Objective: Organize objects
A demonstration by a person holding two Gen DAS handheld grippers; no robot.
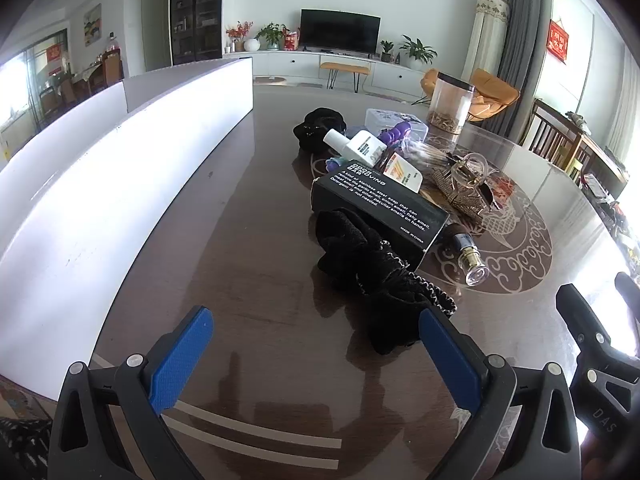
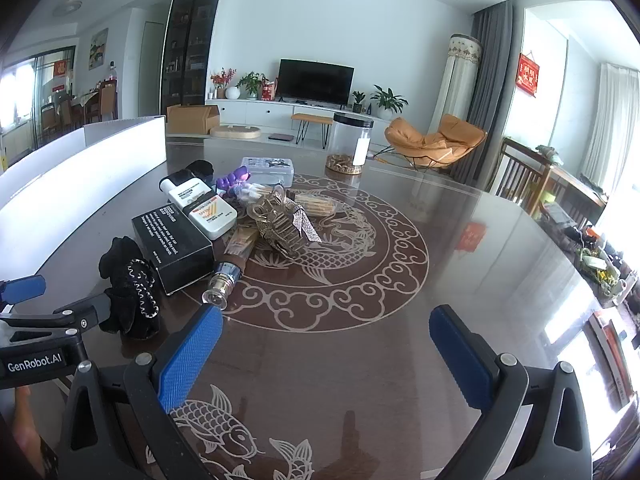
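A pile of small items lies on the brown glass-topped table (image 2: 440, 264). It holds a black box (image 1: 380, 208) (image 2: 172, 244), a black scrunchie (image 1: 372, 280) (image 2: 128, 288), two white bottles (image 1: 360, 146) (image 2: 212, 216), a small glass bottle (image 1: 468, 256) (image 2: 224, 280) and a gold hair clip (image 1: 464, 188) (image 2: 284, 224). My left gripper (image 1: 316, 356) (image 2: 56, 300) is open over bare table, its right finger just short of the scrunchie. Further right, my right gripper (image 2: 326, 356) (image 1: 594, 286) is open above the fish pattern, with nothing between its fingers.
A long white open bin (image 1: 120, 160) (image 2: 80, 168) runs along the table's left side. Behind the pile are a clear lidded box (image 2: 268, 168), a purple item (image 2: 234, 178), a second black scrunchie (image 1: 320, 124) and a tall clear jar (image 2: 352, 142). Wooden chairs stand at the right.
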